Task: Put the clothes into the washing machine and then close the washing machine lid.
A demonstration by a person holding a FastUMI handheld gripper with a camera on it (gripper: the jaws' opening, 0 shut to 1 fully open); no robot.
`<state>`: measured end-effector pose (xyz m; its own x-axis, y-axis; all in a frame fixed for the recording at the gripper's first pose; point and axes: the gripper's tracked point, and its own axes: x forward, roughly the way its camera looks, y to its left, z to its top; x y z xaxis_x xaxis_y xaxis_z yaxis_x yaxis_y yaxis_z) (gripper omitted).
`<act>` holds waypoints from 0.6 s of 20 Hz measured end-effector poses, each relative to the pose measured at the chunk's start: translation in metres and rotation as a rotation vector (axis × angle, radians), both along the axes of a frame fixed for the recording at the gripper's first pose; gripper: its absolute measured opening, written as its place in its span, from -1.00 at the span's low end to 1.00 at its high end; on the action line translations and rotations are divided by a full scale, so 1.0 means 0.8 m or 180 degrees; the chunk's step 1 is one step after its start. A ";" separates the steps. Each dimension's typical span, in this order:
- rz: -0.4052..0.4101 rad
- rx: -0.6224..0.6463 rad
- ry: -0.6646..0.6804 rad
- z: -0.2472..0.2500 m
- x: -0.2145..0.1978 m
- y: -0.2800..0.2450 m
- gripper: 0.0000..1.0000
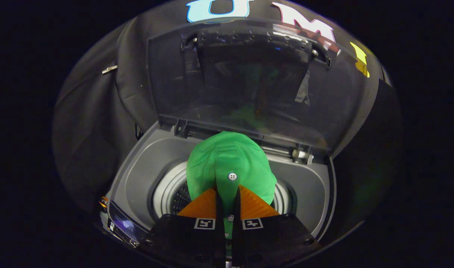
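While the gripper (227, 201) is pinching a fold of the green garment (228, 163) over the washing machine (137, 178) drum, the soft, light cloth is drooping, suiting a bunched-fold grip.

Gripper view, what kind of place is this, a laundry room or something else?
Probably a staged laundry booth, not a home laundry room. A top-loading washing machine stands with its lid raised, black cloth wall behind it. The gripper holds a green garment in its jaws over the drum.
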<state>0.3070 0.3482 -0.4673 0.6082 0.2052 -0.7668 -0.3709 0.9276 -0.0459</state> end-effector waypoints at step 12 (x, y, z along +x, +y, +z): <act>-0.0212 -0.0178 -0.0055 -0.027 -0.009 -0.022 0.83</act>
<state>0.2997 0.3304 -0.4890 0.6324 0.1209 -0.7652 -0.3071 0.9459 -0.1043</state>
